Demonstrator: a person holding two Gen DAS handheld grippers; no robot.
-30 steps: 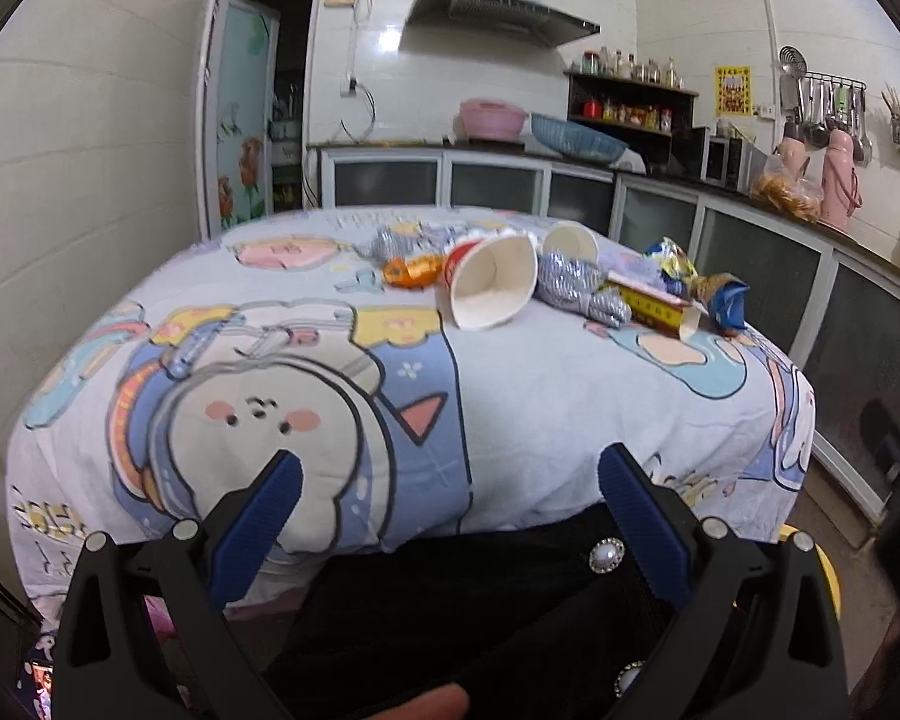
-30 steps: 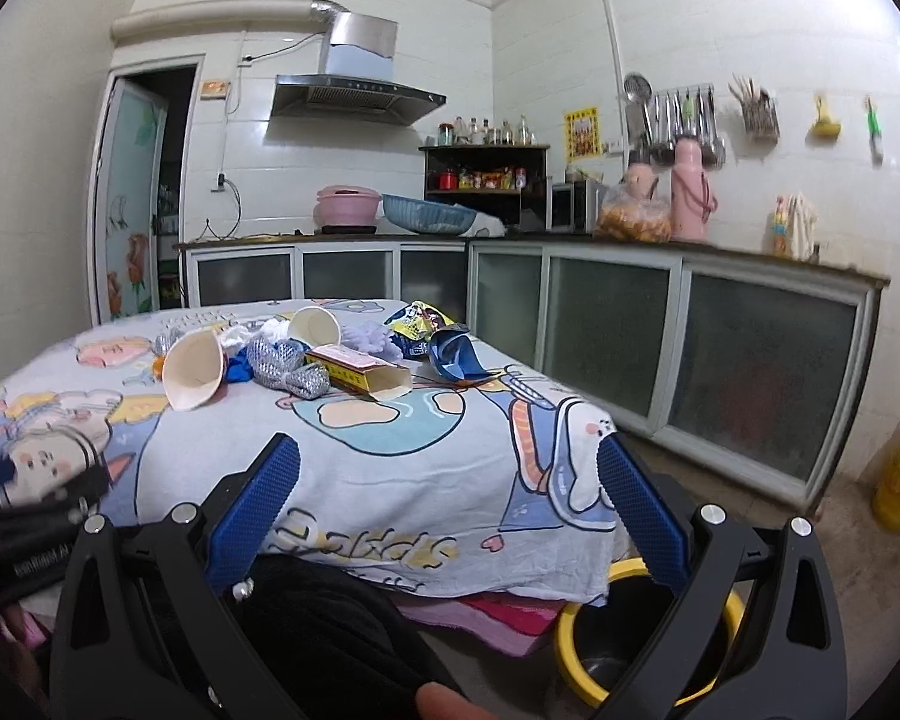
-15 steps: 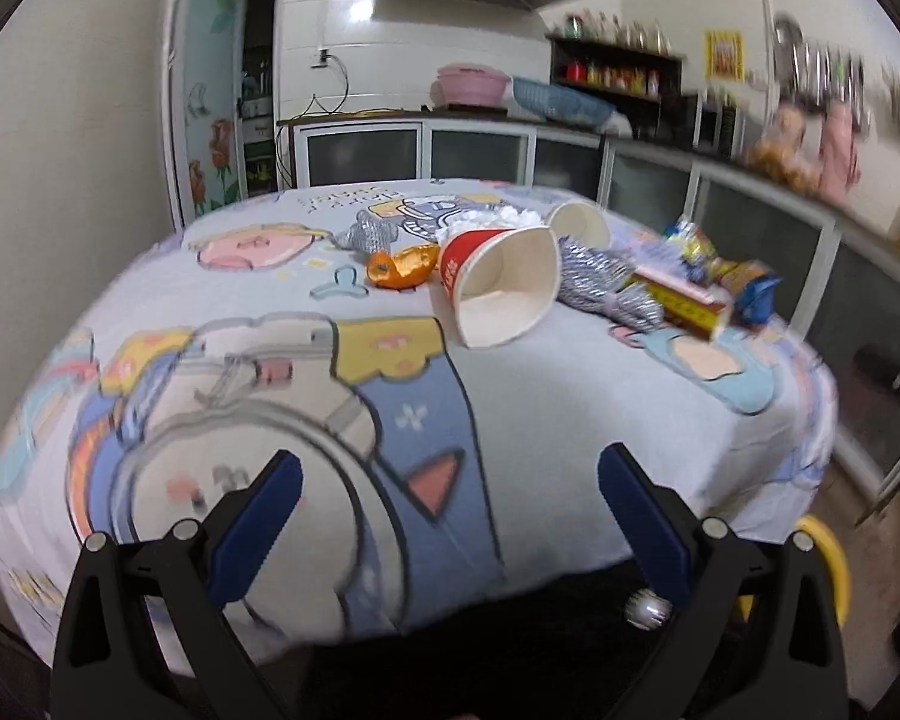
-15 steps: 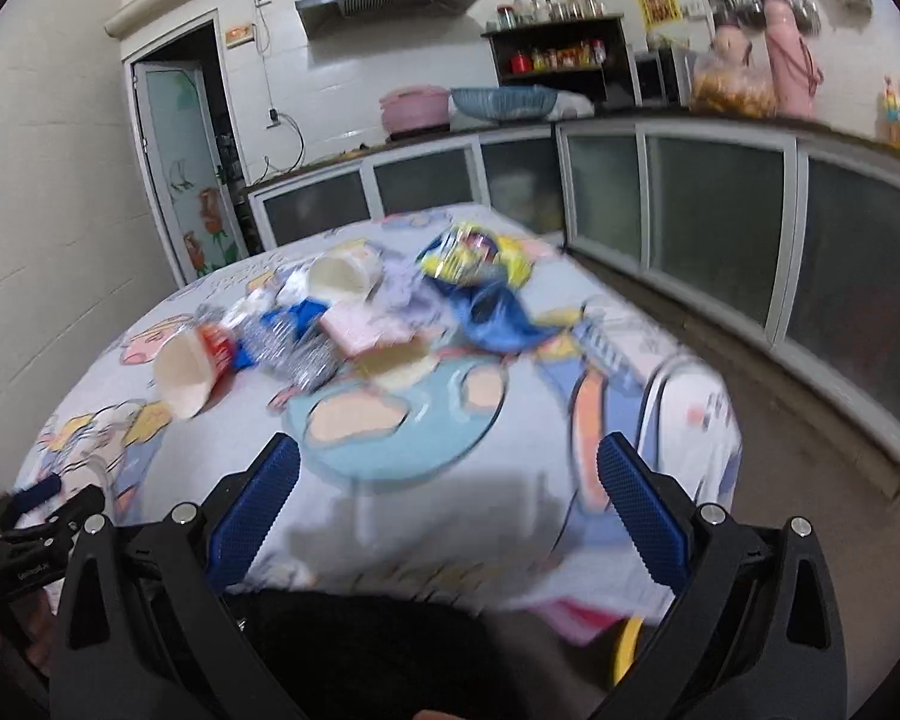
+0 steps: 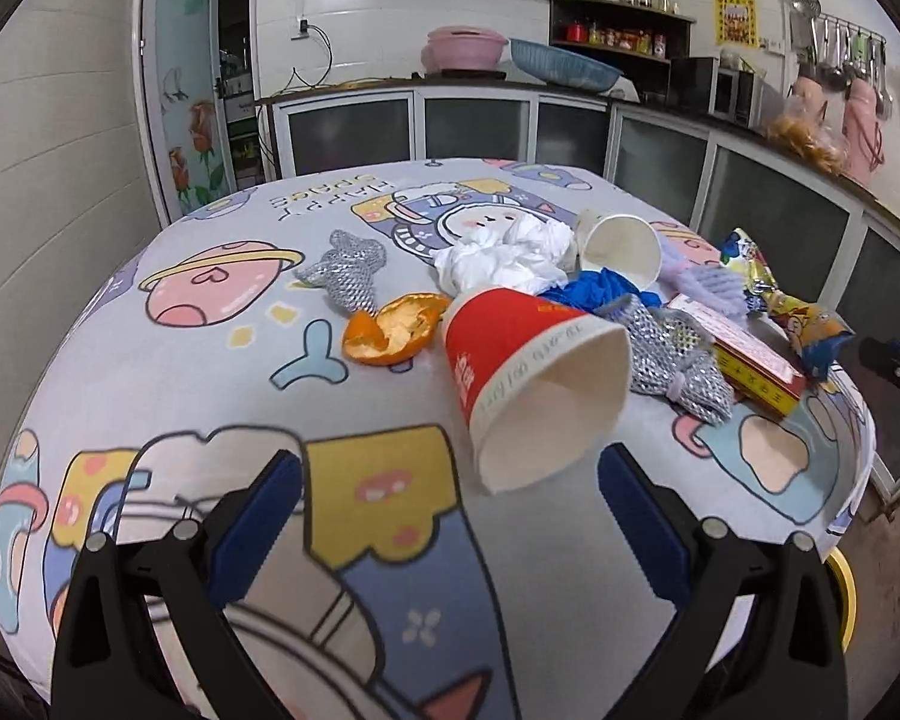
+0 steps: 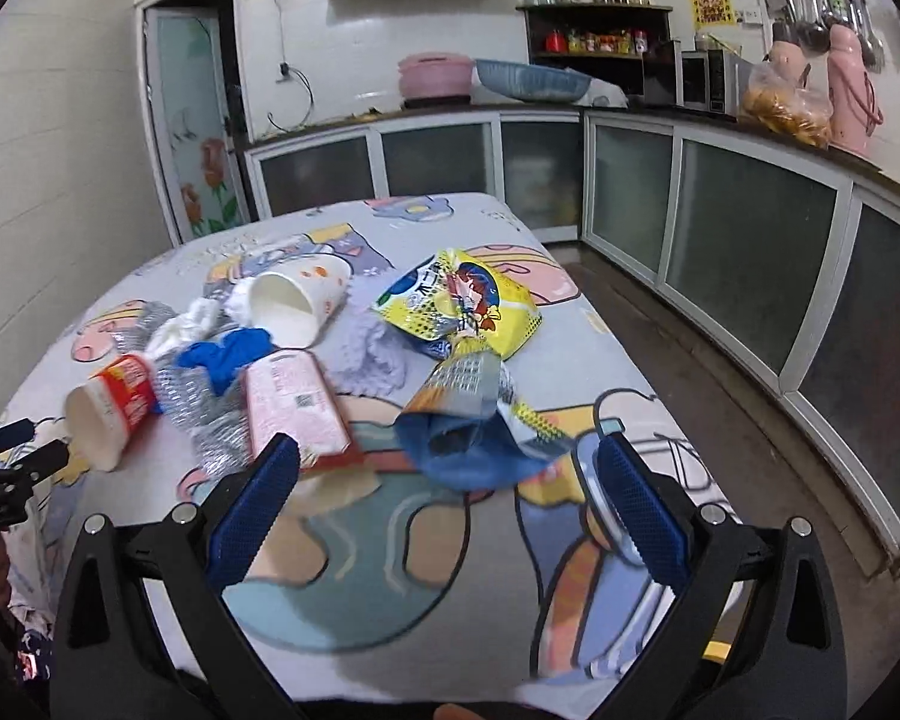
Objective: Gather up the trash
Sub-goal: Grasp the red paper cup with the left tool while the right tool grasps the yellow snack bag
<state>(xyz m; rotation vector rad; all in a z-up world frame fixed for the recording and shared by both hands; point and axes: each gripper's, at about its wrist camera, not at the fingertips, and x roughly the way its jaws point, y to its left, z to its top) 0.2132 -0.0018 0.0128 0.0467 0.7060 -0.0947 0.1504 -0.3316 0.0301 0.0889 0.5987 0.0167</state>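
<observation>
Trash lies in a heap on the cartoon tablecloth (image 5: 180, 372). In the left wrist view a red paper cup (image 5: 528, 378) lies on its side, mouth toward me, just beyond my open, empty left gripper (image 5: 450, 516). Behind it are orange peel (image 5: 393, 330), white tissue (image 5: 504, 258), a white cup (image 5: 621, 243) and silver mesh scourers (image 5: 678, 360). In the right wrist view my open, empty right gripper (image 6: 447, 498) hovers just before a blue snack wrapper (image 6: 468, 432), with a yellow wrapper (image 6: 462, 306) and a pink box (image 6: 294, 402) nearby.
A yellow-rimmed bin (image 5: 843, 594) shows on the floor past the table's right edge. Kitchen cabinets (image 6: 720, 228) run along the back and right walls, with a floor aisle between them and the table. The left gripper's tips (image 6: 6, 456) show at the left edge.
Both grippers have moved forward and up over the table, closer to the trash. The red cup and the blue wrapper now sit just beyond the fingertips. Both jaws stay open.
</observation>
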